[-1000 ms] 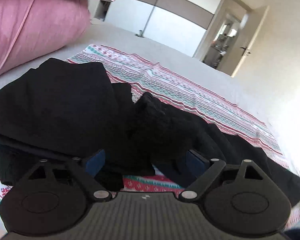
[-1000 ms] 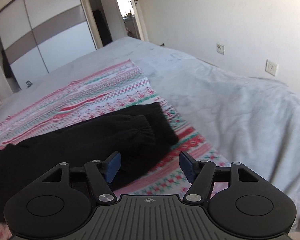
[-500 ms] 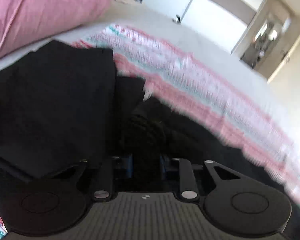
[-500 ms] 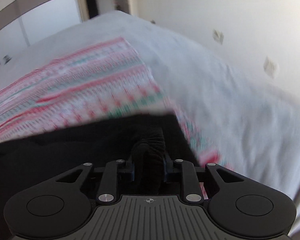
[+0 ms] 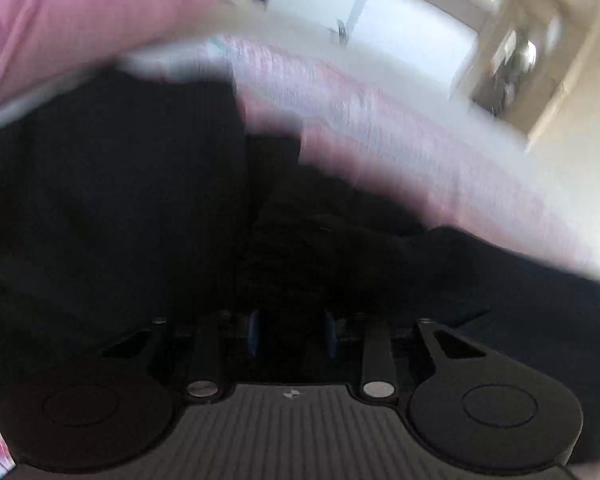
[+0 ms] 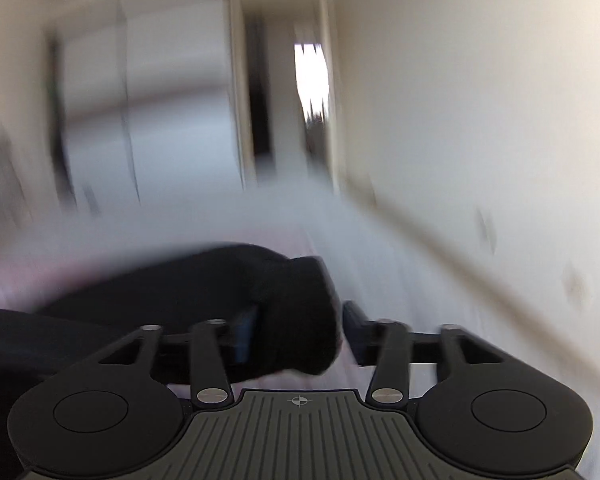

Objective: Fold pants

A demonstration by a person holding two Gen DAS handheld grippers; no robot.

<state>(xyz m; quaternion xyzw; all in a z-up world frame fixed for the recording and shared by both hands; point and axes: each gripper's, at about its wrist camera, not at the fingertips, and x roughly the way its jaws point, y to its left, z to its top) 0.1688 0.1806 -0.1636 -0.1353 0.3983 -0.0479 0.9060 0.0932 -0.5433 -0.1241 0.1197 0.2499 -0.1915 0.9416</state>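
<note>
Left wrist: left tongs (image 5: 292, 334) pinch pants (image 5: 112, 208); right tongs (image 6: 298, 334) likewise.

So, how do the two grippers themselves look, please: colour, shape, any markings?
The left gripper and the right gripper look alike. Each has a dark grey ribbed base plate with a small white mark at its front edge, flanked by two round black discs. Black link arms on silver pivot pins carry the jaws, whose pads are blue. No cables or sleeves show.

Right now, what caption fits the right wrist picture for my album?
Right hand-held gripper clamps a bunched black pants cuff above the bed, everything blurred by motion.
</note>
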